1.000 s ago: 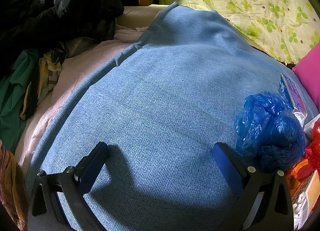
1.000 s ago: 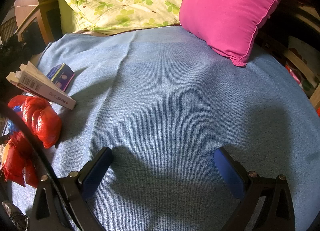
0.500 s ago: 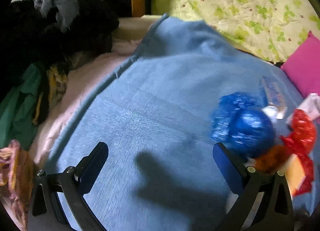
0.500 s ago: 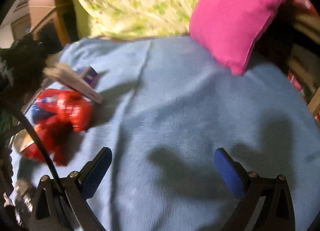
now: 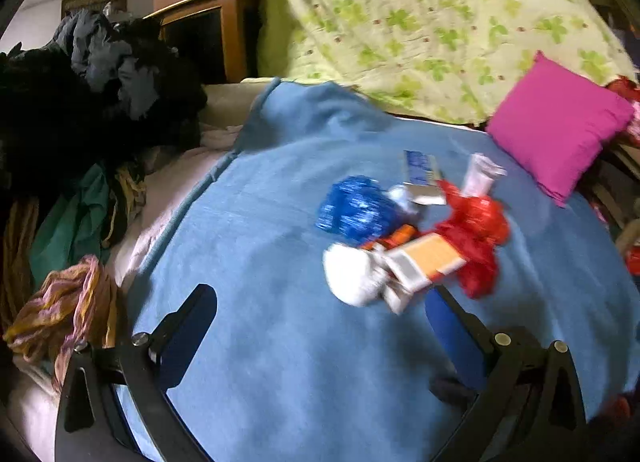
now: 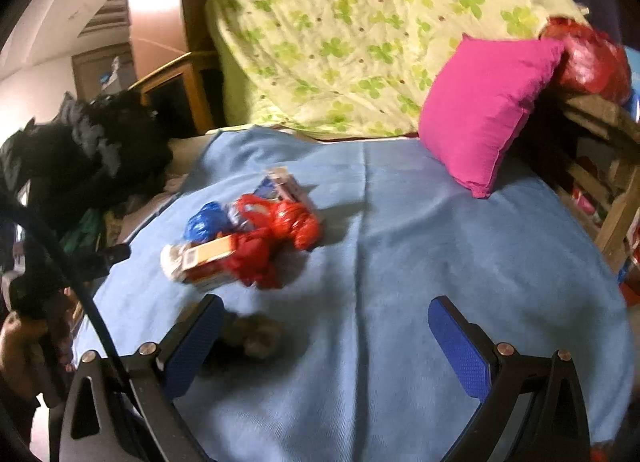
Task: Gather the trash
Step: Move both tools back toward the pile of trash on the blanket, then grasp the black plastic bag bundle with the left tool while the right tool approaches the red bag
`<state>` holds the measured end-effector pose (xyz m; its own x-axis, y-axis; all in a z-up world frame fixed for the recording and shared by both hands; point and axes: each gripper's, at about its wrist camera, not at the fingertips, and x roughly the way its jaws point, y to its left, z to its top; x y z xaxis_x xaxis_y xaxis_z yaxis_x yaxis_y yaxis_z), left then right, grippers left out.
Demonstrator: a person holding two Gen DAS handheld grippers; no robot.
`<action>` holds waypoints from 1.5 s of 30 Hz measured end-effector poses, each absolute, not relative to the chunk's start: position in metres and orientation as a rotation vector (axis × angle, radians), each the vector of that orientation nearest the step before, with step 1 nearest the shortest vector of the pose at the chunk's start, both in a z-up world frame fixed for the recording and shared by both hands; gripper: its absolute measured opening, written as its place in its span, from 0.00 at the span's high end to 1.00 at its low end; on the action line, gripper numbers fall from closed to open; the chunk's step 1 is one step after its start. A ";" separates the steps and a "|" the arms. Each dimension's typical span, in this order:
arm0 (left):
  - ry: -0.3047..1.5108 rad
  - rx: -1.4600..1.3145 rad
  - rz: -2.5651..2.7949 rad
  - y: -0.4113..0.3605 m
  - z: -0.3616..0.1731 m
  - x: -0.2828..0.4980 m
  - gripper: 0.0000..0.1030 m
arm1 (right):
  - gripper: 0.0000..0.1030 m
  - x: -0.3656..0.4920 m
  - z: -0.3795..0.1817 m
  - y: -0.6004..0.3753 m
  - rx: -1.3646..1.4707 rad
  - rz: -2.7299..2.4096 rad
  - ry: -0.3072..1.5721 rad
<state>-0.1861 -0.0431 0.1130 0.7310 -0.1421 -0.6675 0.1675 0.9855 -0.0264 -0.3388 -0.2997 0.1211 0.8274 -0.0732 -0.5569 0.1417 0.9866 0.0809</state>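
1. Since a second ago we have drawn both grippers back and up; the whole trash pile now shows, where only its edges did.
2. Left gripper (image 5: 320, 326): jaws wide, holding nothing, above the blanket (image 5: 280, 362).
3. Right gripper (image 6: 324, 330): jaws wide, holding nothing.
4. Trash, heaped mid-bed, pieces touching: blue bag (image 5: 354, 209), red bag (image 5: 476, 229), orange box (image 5: 424, 258), white wad (image 5: 350, 274), small cartons (image 5: 420, 169) behind.
5. Dark lump (image 6: 252, 336), just beside our right gripper's left jaw; too blurred to name.
6. Pillow (image 6: 484, 109): well apart from the pile.
7. Progress, as we judge: nothing collected yet; every piece remains to be picked up. No bin in view.
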 end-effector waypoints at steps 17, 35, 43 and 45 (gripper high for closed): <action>0.704 0.040 -0.235 -0.053 0.126 -0.262 0.00 | 0.00 -0.400 0.123 -0.269 0.065 -0.149 0.544; 0.718 0.024 -0.238 -0.052 0.121 -0.263 0.00 | 0.00 -0.402 0.120 -0.269 0.074 -0.156 0.553; 0.716 0.025 -0.243 -0.052 0.120 -0.264 0.00 | 0.00 -0.401 0.120 -0.270 0.084 -0.152 0.556; 0.726 0.008 -0.246 -0.048 0.117 -0.262 0.00 | 0.00 -0.400 0.119 -0.270 0.093 -0.148 0.562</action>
<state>-0.2622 -0.0481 0.1165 0.7206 -0.2193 -0.6578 0.2252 0.9713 -0.0771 -0.4001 -0.2698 0.1186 0.8357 -0.1140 -0.5372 0.1648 0.9852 0.0473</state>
